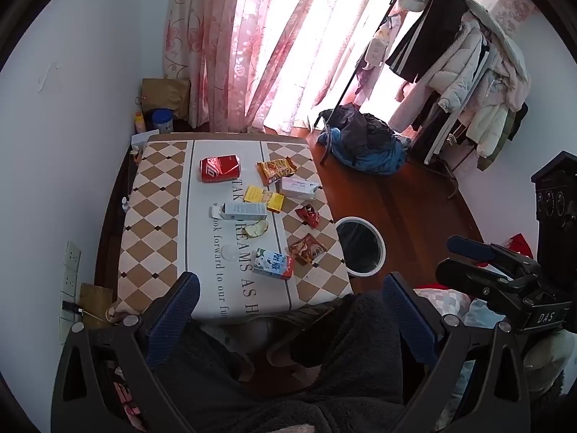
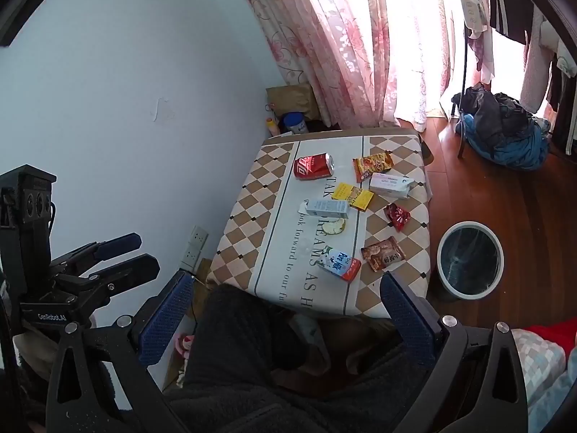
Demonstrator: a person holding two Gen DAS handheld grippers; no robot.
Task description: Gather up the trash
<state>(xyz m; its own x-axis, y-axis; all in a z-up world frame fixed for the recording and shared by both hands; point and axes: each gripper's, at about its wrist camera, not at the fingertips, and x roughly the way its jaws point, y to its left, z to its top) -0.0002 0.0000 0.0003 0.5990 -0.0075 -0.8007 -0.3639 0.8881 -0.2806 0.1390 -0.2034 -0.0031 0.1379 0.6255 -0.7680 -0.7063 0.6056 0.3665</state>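
Pink floral curtains (image 1: 230, 47) glow with daylight behind a low table (image 1: 158, 195) covered in a brown-and-white diamond cloth. Litter lies scattered on it — a crushed red can (image 1: 220, 168) at the far side, an orange snack wrapper (image 1: 276, 170) and a pale carton (image 1: 299, 187) near it, yellow packets (image 1: 265, 197) in the middle, a grey-white carton (image 1: 239, 211), a small red wrapper (image 1: 308, 215), a brown wrapper (image 1: 307, 249), and a blue-and-white milk carton (image 1: 273, 264) nearest the viewer. A white-rimmed bin (image 2: 468, 258) stands on the wood floor just beside the table. Both tools hang above a dark fleece lap: the left gripper (image 1: 288, 319) and the right gripper (image 2: 288, 319) are each spread wide, holding nothing.
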